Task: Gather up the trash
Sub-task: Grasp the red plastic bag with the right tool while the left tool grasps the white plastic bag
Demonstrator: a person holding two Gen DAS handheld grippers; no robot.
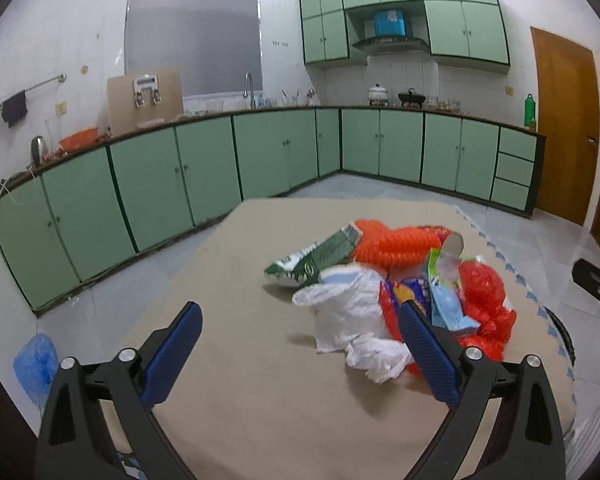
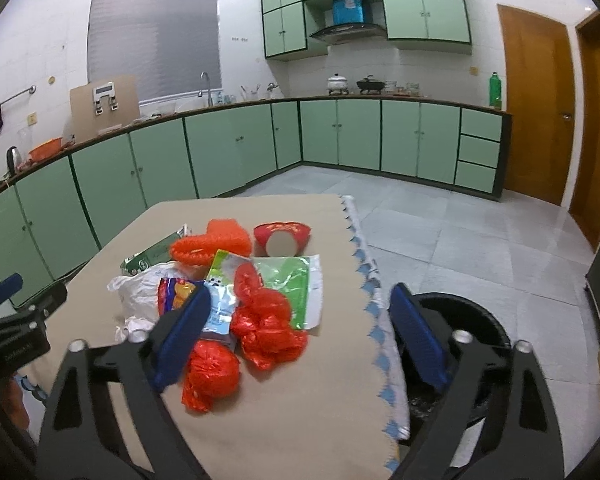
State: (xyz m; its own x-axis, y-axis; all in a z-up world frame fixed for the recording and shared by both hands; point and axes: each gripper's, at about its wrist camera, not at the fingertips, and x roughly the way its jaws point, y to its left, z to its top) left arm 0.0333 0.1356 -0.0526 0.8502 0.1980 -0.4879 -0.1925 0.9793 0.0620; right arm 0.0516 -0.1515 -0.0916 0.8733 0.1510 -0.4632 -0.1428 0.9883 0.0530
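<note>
A heap of trash lies on the beige table (image 1: 240, 360): a white plastic bag (image 1: 348, 312), red plastic bags (image 2: 266, 320), an orange mesh piece (image 2: 212, 244), a green-white packet (image 1: 316, 260), a green wrapper (image 2: 286, 284), a blue pouch (image 2: 218, 308) and a red paper cup (image 2: 282, 238) on its side. My left gripper (image 1: 300, 316) is open and empty above the table, left of the heap. My right gripper (image 2: 300, 300) is open and empty above the heap's near side.
A black trash bin (image 2: 468, 320) stands on the floor at the table's right edge, under my right finger. Green kitchen cabinets (image 1: 180, 176) line the far walls. A wooden door (image 2: 536, 108) is at the right. A blue bag (image 1: 34, 360) lies on the floor left.
</note>
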